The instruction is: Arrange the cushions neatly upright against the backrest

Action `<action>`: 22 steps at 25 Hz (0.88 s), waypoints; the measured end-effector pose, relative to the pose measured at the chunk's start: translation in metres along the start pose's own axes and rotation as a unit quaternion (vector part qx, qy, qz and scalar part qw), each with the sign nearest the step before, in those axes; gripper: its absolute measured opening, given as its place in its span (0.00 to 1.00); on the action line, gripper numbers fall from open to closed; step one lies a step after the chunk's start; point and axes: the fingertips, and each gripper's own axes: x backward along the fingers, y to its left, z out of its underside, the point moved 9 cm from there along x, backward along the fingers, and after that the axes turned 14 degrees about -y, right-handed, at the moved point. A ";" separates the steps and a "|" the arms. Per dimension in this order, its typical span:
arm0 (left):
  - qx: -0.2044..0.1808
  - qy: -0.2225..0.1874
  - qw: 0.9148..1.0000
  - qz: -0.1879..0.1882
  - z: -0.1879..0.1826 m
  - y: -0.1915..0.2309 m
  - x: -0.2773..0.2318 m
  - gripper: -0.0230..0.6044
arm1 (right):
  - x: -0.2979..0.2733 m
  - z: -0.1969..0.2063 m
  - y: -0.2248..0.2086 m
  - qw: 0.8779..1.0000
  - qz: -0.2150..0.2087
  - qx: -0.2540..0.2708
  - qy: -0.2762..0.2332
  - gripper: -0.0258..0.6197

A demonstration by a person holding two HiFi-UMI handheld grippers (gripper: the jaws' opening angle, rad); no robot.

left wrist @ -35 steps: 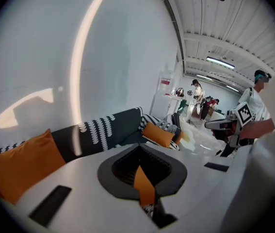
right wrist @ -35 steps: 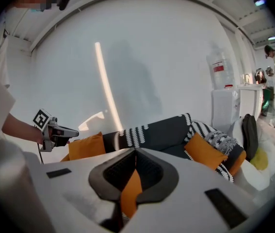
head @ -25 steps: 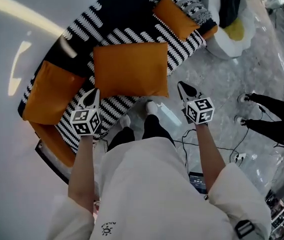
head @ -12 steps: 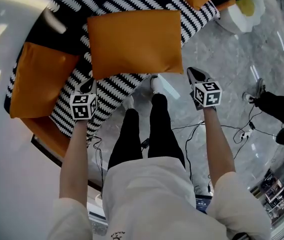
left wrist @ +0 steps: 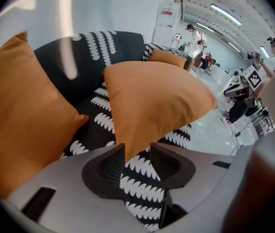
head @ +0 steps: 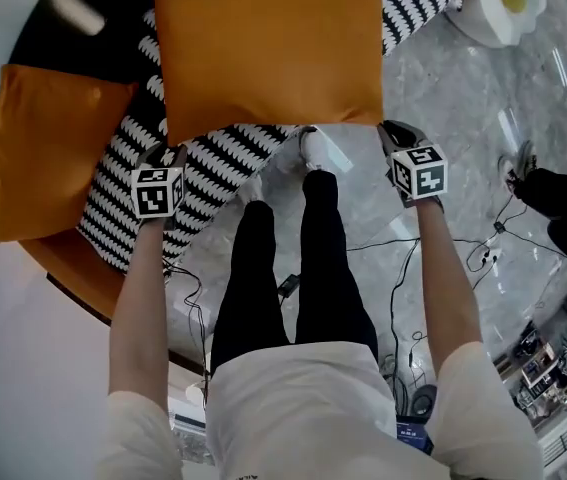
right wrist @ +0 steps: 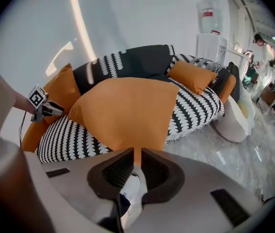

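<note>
while the cushion (head: pixel 268 58) lies flat on the sofa (head: pixel 213 163), head view, its long axis spans both grippers.
left gripper (left wrist: pixel 137 149), own view: jaws just opening, corner loose between. right gripper (right wrist: pixel 135 154), own view: clamped on the other corner.

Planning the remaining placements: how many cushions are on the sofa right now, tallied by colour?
Orange: 3 (left cushion, middle cushion, far cushion)
Grey patterned cushion: 1
Total: 4
Not counted: orange patch at the far end, unclear.
</note>
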 end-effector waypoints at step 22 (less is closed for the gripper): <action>-0.044 0.050 0.998 0.007 0.038 0.034 -0.065 0.41 | -0.079 0.054 -0.016 0.996 -0.012 0.043 0.080 0.48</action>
